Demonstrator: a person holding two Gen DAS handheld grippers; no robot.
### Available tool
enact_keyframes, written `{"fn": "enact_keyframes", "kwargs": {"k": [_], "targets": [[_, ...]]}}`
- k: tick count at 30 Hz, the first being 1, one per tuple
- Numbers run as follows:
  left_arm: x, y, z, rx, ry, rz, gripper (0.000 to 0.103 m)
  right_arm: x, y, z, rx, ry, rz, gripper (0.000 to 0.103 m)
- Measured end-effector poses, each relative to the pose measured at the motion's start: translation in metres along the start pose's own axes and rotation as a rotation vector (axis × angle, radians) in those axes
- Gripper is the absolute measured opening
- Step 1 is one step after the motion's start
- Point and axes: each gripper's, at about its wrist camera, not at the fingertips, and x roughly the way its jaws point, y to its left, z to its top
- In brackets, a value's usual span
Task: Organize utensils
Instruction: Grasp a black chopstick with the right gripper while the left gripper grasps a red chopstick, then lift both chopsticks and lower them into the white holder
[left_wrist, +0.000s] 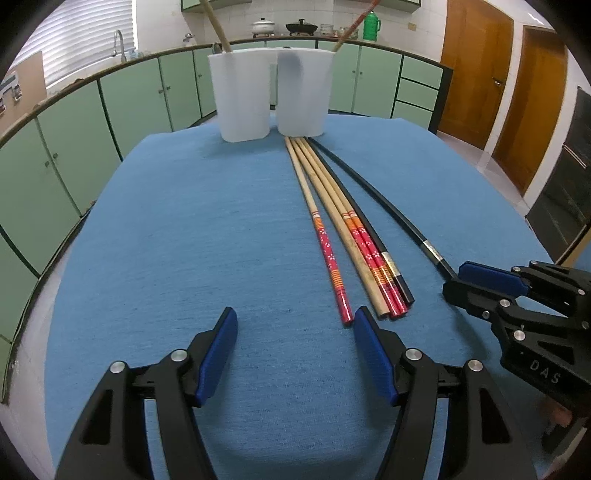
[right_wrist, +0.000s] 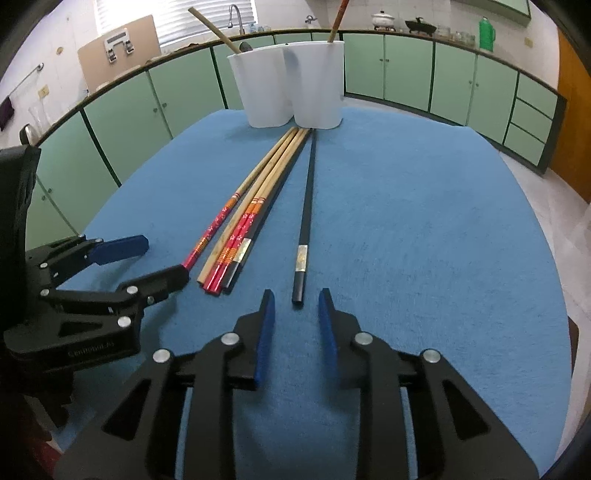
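The black chopstick (right_wrist: 306, 218) is being left lying mid-desk, its near end just ahead of the part-open, empty right claw (right_wrist: 295, 325); a skewed closing risks it being nudged aside.

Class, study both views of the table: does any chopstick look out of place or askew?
Yes. One black chopstick lies apart on the blue cloth, angled away from the bundled chopsticks, its near end between the open right gripper pads, untouched.
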Motion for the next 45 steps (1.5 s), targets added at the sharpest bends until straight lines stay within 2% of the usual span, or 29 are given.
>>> {"fn": "enact_keyframes", "kwargs": {"k": [3, 6, 8, 9, 10, 11, 13, 20, 27, 31, 38, 45], "targets": [[0.002, -0.003, 0.002, 0.007, -0.001, 0.005, 0.064, 0.001, 0.0, 0.002, 0.007, 0.0, -0.004, 0.024], [0.004, -0.003, 0.005, 0.006, -0.006, 0.001, 0.055, 0.003, 0.001, 0.004, 0.008, -0.001, -0.015, 0.022], [0.005, -0.006, 0.006, 0.007, -0.011, -0.005, 0.04, 0.005, 0.003, 0.005, 0.008, 0.0, -0.028, 0.017], [0.005, -0.008, 0.007, 0.011, -0.013, -0.006, 0.036, 0.006, 0.004, 0.005, 0.005, 0.001, -0.036, 0.011], [0.005, -0.011, 0.008, 0.019, -0.017, -0.011, 0.027, 0.007, 0.005, 0.006, 0.0, 0.002, -0.039, 0.007], [0.006, -0.012, 0.008, 0.023, -0.018, -0.02, 0.017, 0.007, 0.006, 0.006, -0.004, 0.002, -0.042, 0.007], [0.006, -0.013, 0.009, 0.016, -0.018, -0.037, 0.007, 0.007, 0.005, 0.006, -0.003, 0.0, -0.041, 0.007], [-0.007, -0.002, 0.008, -0.029, -0.046, -0.04, 0.006, -0.007, 0.001, 0.008, 0.011, -0.035, -0.039, 0.006], [-0.053, 0.003, 0.023, 0.003, -0.151, -0.007, 0.005, -0.041, -0.002, 0.026, -0.004, -0.119, -0.044, 0.006], [-0.077, 0.006, 0.036, 0.008, -0.216, -0.006, 0.005, -0.066, -0.002, 0.044, -0.019, -0.177, -0.05, 0.006], [-0.108, 0.011, 0.066, 0.021, -0.332, -0.008, 0.005, -0.094, -0.004, 0.079, -0.02, -0.224, -0.053, 0.006], [-0.13, 0.015, 0.103, 0.034, -0.434, -0.011, 0.005, -0.121, -0.008, 0.129, -0.027, -0.294, -0.009, 0.006]]}}
